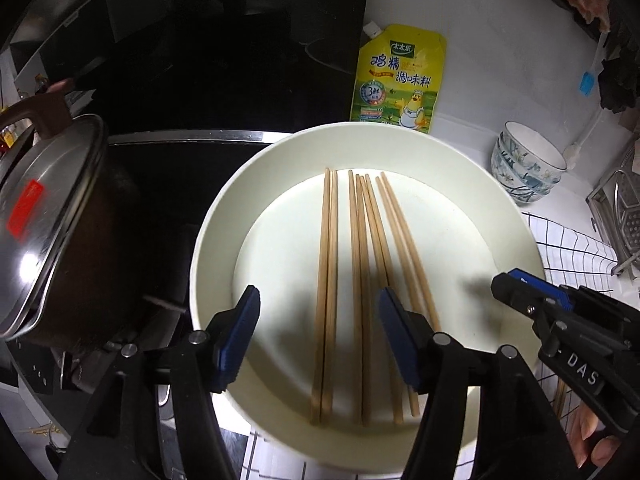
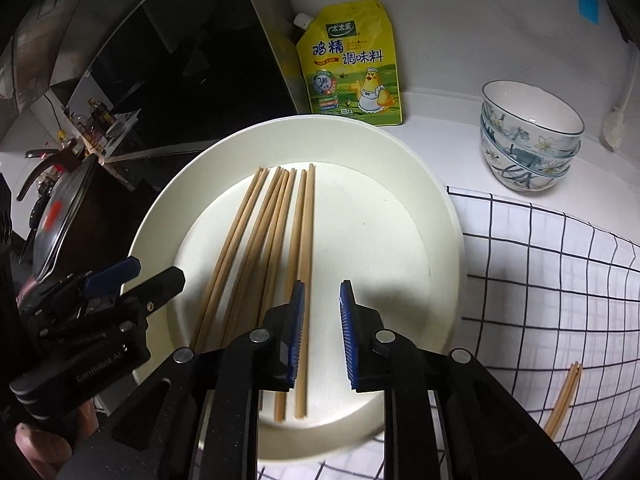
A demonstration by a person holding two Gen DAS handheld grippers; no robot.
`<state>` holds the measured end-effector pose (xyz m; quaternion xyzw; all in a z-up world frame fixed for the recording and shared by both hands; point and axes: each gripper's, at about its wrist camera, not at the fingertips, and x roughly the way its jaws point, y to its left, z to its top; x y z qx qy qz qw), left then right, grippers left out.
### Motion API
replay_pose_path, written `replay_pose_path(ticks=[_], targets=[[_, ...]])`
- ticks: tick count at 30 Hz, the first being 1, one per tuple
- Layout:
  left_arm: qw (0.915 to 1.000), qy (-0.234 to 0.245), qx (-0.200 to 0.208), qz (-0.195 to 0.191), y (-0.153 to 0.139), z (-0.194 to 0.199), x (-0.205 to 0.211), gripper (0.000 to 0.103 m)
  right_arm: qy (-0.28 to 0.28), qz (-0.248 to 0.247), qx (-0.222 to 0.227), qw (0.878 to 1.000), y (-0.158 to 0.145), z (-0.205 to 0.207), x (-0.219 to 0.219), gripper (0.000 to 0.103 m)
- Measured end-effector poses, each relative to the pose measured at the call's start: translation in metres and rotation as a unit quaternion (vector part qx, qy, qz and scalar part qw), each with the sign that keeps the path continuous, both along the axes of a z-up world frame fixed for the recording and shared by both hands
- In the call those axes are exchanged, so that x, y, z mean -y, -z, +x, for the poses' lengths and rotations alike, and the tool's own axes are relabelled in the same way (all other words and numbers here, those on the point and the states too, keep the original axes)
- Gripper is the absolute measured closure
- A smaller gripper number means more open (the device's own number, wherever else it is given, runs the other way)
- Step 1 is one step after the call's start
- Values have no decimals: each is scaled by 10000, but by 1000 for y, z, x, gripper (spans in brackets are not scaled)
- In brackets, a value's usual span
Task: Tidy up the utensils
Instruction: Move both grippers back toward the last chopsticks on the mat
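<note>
Several wooden chopsticks [image 1: 362,280] lie side by side, lengthwise, on a large white plate [image 1: 218,220]. My left gripper [image 1: 319,295] hovers open over their near ends, its blue pads [image 1: 244,320] straddling the left pairs without touching them. My right gripper [image 2: 322,286] stands open with a narrow gap and nothing between its pads; the rightmost pair of chopsticks [image 2: 304,240] lies on the plate [image 2: 440,220] just under its left finger. Each gripper shows in the other's view: the right gripper [image 1: 516,284] over the plate's right rim, the left gripper [image 2: 146,274] over its left rim.
A yellow seasoning pouch [image 2: 352,64] leans on the back wall. Stacked patterned bowls [image 2: 528,136] stand at the right. A checked cloth [image 2: 560,280] under the plate's right side holds more chopsticks [image 2: 564,400]. A lidded dark pot [image 1: 52,220] sits on the black stove at the left.
</note>
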<state>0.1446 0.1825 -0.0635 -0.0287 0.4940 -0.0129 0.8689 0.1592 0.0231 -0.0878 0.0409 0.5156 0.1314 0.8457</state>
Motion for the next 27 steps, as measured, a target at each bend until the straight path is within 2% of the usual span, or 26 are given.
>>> replay_pose_path(ticks=[4,8,18,27], targets=[[10000,-59,-5,16,-6,-9,3,37,-96,31,33,9999,-8,-13,5,80],[9999,-135,5,3,-11,-17,6,34,-207,29,89,9997,-16,-23,11,79],[9998,-195,66,-32,-23,-30,22,30,-253,-18,130,9996,-30,-36,36,74],[9996,-124,245,-48,-44,-39,30,27,-39,-47,573,9983,-59,-54,67,69]])
